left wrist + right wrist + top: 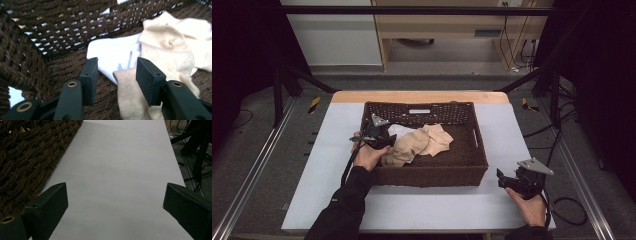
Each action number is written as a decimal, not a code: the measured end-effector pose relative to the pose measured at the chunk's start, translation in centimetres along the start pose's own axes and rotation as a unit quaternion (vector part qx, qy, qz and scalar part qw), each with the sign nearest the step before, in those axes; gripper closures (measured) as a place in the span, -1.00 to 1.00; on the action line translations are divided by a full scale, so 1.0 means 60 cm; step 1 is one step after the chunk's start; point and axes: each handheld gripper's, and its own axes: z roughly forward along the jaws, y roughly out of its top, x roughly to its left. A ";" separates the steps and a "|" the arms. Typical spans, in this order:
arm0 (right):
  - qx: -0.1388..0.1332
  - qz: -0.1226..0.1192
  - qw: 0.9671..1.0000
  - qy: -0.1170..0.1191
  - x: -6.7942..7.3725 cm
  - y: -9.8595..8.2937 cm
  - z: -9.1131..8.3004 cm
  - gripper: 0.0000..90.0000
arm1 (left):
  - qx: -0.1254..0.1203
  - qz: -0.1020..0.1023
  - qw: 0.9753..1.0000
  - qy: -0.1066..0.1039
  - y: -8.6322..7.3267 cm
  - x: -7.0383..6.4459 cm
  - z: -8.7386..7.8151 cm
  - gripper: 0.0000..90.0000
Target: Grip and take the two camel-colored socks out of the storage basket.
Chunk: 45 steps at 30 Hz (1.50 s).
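A dark brown wicker basket [462, 167] stands mid-table and holds beige cloths [424, 142] over a white cloth [398, 130]. My left gripper [379, 136] reaches into the basket's left side. In the left gripper view it [117, 75] is open, low over the basket floor, its jaws on either side of the edge where the white cloth [115, 53] meets a beige cloth [165, 55]; nothing is gripped. My right gripper [508, 181] rests on the table to the right of the basket's front corner. In the right gripper view it [115, 202] is wide open over the bare white table [120, 170].
The basket's woven wall [22, 65] rises close on the left of the left gripper. The basket's outer side [27, 155] lies left of the right gripper. The table's right edge, a dark frame and cables [195, 152] are beyond. Metal rails [252, 170] flank the table.
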 end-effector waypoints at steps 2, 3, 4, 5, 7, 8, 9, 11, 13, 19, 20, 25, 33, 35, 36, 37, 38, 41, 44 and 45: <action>0.000 0.000 1.000 0.000 0.000 0.000 0.000 -0.86 | 0.006 0.002 1.000 0.003 -0.001 -0.001 0.002 0.17; 0.000 0.000 1.000 0.000 0.000 0.000 0.000 -0.86 | 0.011 0.003 1.000 0.003 -0.001 -0.002 0.004 0.17; 0.000 0.000 1.000 0.000 0.000 0.000 0.000 -0.86 | 0.011 0.001 1.000 0.004 -0.001 -0.002 0.005 0.17; 0.000 0.000 1.000 0.000 0.000 0.000 0.000 -0.86 | 0.011 0.001 1.000 0.004 -0.001 -0.002 0.005 0.17; -0.001 0.000 1.000 0.000 0.000 0.000 0.000 -0.86 | 0.021 -0.004 1.000 -0.002 -0.002 -0.002 0.009 0.14; -0.001 0.000 1.000 0.000 0.000 0.000 0.000 -0.86 | 0.025 -0.003 1.000 -0.002 -0.003 -0.002 0.010 0.12; 0.000 0.001 1.000 0.000 0.000 0.000 0.000 -0.86 | 0.028 -0.003 1.000 -0.003 -0.003 -0.002 0.012 0.09; 0.001 0.001 1.000 0.000 0.001 0.000 0.000 -0.86 | 0.032 -0.005 0.999 -0.006 -0.003 -0.002 0.013 0.08; 0.000 0.000 1.000 0.001 0.000 0.000 0.000 -0.86 | 0.037 -0.006 0.999 -0.009 -0.004 -0.002 0.015 0.08; 0.001 0.001 1.000 0.000 0.001 0.000 0.001 -0.86 | 0.056 0.004 0.998 -0.030 -0.005 -0.004 0.019 0.36; 0.001 0.001 1.000 0.001 0.001 0.000 0.001 -0.86 | 0.058 0.007 0.998 -0.030 -0.005 -0.005 0.019 0.40; 0.000 0.001 1.000 0.002 0.001 0.000 0.000 -0.86 | 0.050 0.013 0.998 -0.037 -0.003 -0.005 0.013 0.78; -0.001 0.003 1.000 0.000 0.000 0.000 -0.001 -0.86 | -0.008 0.020 0.998 -0.066 0.000 -0.004 -0.010 0.94; -0.001 0.003 1.000 -0.001 -0.001 0.000 -0.001 -0.86 | -0.019 0.018 0.997 -0.069 0.000 -0.003 -0.013 0.94; -0.001 0.003 1.000 -0.001 -0.001 0.000 -0.001 -0.86 | -0.037 0.013 0.997 -0.071 0.002 0.000 -0.020 0.95; 0.000 0.004 1.000 0.000 -0.001 0.000 -0.001 -0.86 | -0.045 0.012 0.996 -0.072 0.003 0.002 -0.023 0.95; -0.001 0.003 1.000 -0.001 -0.001 0.000 -0.001 -0.86 | -0.056 0.011 0.996 -0.071 0.004 0.003 -0.027 0.95; -0.003 0.003 1.000 -0.002 -0.001 0.000 -0.001 -0.86 | -0.086 0.005 0.994 -0.072 0.008 0.005 -0.041 0.95; -0.003 0.003 1.000 -0.002 -0.002 0.000 -0.001 -0.86 | -0.116 0.008 0.991 -0.069 0.013 0.005 -0.056 0.95; -0.004 0.002 1.000 -0.002 -0.002 0.000 -0.001 -0.86 | -0.131 0.007 0.989 -0.068 0.017 0.007 -0.067 0.95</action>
